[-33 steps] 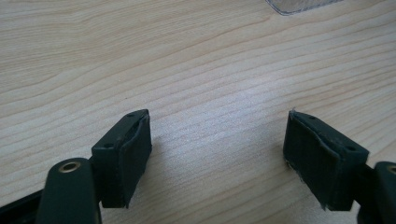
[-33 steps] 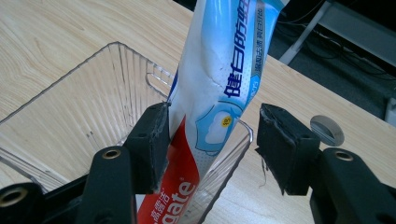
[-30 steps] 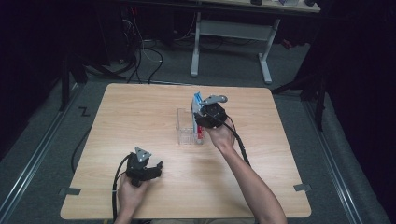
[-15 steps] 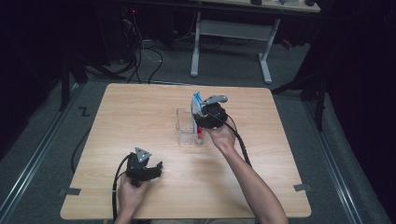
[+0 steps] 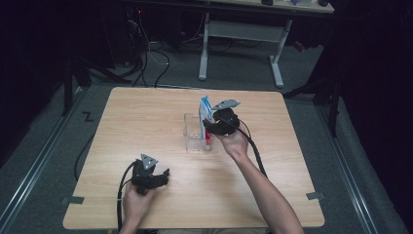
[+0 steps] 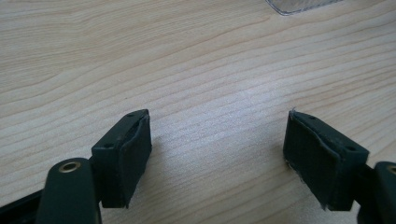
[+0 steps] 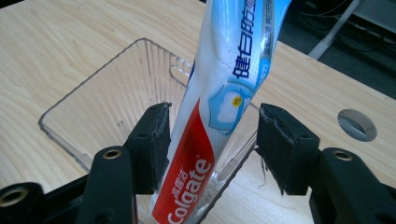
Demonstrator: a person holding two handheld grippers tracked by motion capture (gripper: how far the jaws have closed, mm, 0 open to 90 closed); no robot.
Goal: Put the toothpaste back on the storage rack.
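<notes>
High view. Wooden table (image 5: 146, 117); clear plastic holder (image 5: 195, 131) near its middle, well apart from every edge. Toothpaste tube (image 5: 206, 109) stands in the holder's right side, tilted, its crimped end up. Right gripper (image 5: 210, 127) sits at the tube, hand behind it; against the frames of the past second, neither hand nor tube has shifted place. Left gripper (image 5: 163, 176) rests near the front edge, left of centre, well apart from the holder.

Left gripper view. Jaws spread wide over bare tabletop, nothing between them; a corner of the holder (image 6: 299, 4) shows at the top edge.

Right gripper view. The jaws have just been closing a little, with the tube (image 7: 219, 93) between them. Left pad seems to touch the tube's side or nearly so; right pad stands clear with a gap, so no pinch. Judged: the tube looks lodged in the holder (image 7: 93, 102) and the grip is off or not yet made.

Room. Open table lies right of and beyond the holder; a round hole (image 7: 357, 124) marks the top there. The holder's thin walls close by the jaw tips are the thing to avoid.
</notes>
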